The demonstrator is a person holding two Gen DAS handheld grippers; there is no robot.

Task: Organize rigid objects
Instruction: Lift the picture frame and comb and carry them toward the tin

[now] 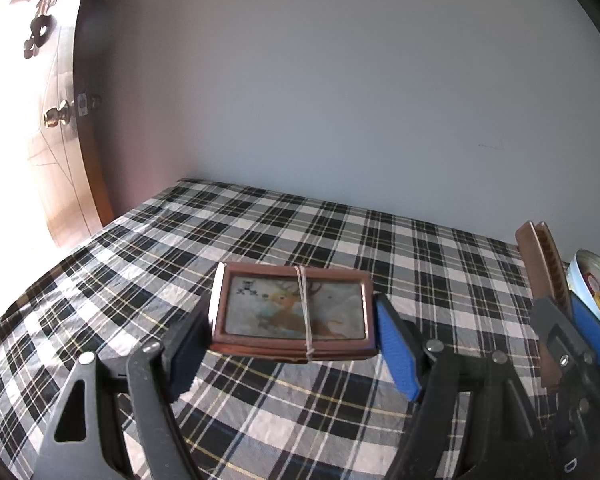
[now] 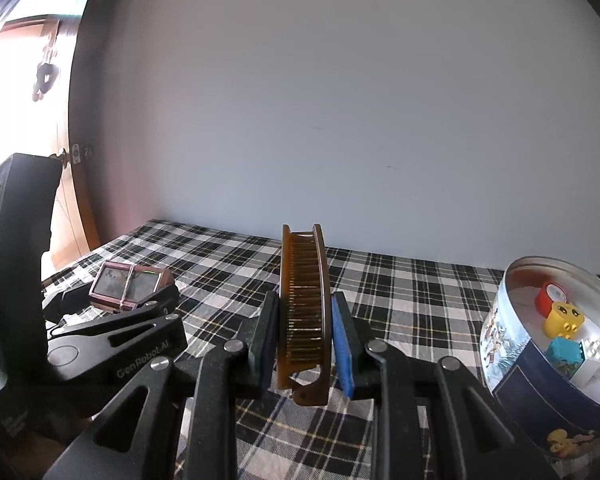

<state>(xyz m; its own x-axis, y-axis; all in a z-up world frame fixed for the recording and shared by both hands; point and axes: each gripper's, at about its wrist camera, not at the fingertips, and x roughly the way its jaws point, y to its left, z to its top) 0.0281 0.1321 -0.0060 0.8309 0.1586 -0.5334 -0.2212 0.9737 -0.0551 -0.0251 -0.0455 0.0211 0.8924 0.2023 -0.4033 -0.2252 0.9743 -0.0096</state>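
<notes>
Plaid cloth covers the worktop [image 1: 140, 248] against a plain wall. Left claw [image 1: 292, 344] clamps a rubber-banded brown case [image 1: 294, 312] by its ends; right claw [image 2: 305, 340] grips a folding comb [image 2: 304, 308] edge-up. Neither seems stowed yet. Only the right view shows inside the round tin [image 2: 512, 364]: toy blocks [image 2: 564, 314] already lie there.

"GenRobot.AI" on left hand-held gripper [image 2: 112, 300]
</notes>
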